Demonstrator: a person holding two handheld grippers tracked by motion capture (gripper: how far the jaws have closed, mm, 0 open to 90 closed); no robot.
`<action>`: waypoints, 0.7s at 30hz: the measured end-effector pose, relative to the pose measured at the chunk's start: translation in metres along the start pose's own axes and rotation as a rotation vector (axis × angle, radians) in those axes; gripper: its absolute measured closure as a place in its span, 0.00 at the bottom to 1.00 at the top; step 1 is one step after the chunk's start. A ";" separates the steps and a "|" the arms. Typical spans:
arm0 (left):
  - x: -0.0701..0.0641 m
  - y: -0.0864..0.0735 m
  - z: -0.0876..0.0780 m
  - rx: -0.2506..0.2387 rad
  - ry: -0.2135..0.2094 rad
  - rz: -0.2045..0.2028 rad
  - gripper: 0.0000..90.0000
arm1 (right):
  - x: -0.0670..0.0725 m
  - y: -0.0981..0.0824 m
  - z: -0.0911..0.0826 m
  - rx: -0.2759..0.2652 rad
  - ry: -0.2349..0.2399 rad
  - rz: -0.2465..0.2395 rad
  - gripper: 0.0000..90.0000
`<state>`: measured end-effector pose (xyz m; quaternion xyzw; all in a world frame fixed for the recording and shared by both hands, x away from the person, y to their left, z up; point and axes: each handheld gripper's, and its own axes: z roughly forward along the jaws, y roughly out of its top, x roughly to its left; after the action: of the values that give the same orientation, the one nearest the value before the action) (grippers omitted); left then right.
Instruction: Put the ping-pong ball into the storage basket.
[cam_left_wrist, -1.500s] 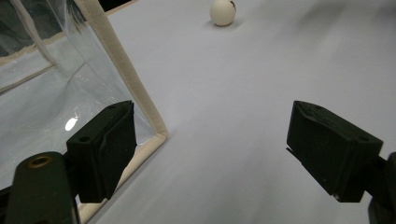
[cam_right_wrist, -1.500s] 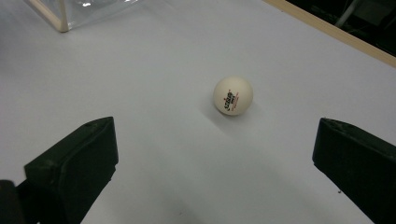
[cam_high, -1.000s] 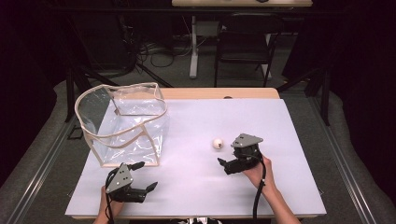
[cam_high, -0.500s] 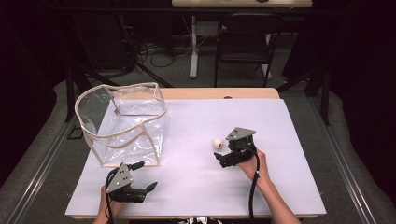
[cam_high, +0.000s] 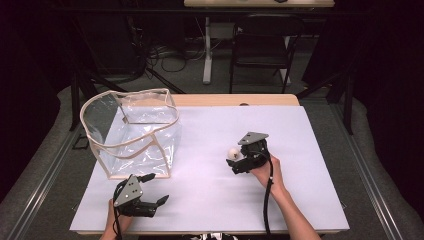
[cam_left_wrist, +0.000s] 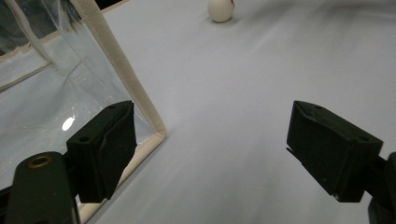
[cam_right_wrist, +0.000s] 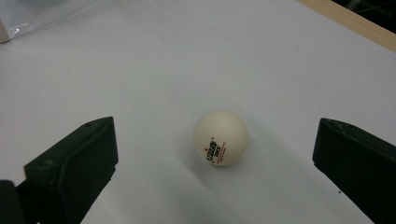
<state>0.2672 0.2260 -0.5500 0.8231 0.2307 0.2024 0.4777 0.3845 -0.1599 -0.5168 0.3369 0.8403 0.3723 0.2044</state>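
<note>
Right gripper (cam_high: 234, 161) has moved up to the ball (cam_right_wrist: 220, 137): jaws wide apart, ball on table between them, probably untouched. Grasp comes next. Left gripper (cam_high: 159, 189) idle, open, by bag (cam_high: 131, 131).

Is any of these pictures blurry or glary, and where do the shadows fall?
Left gripper view: the ball is soft, with a bright glare spot on the clear bag. Right gripper view: sharp, faint shadow beside the ball. High view: table bright, surroundings dark.
</note>
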 end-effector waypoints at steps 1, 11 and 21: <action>0.000 0.000 0.000 0.001 0.001 0.000 0.18 | -0.001 0.001 0.001 0.000 0.000 0.002 0.00; 0.000 0.000 -0.001 -0.003 -0.001 -0.003 0.18 | -0.004 0.006 0.012 0.013 0.006 0.004 0.00; 0.001 0.000 -0.001 0.001 0.000 -0.001 0.18 | -0.006 0.007 0.022 0.026 0.002 0.012 0.00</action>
<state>0.2673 0.2270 -0.5500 0.8233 0.2313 0.2018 0.4774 0.4047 -0.1503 -0.5248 0.3442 0.8433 0.3627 0.1971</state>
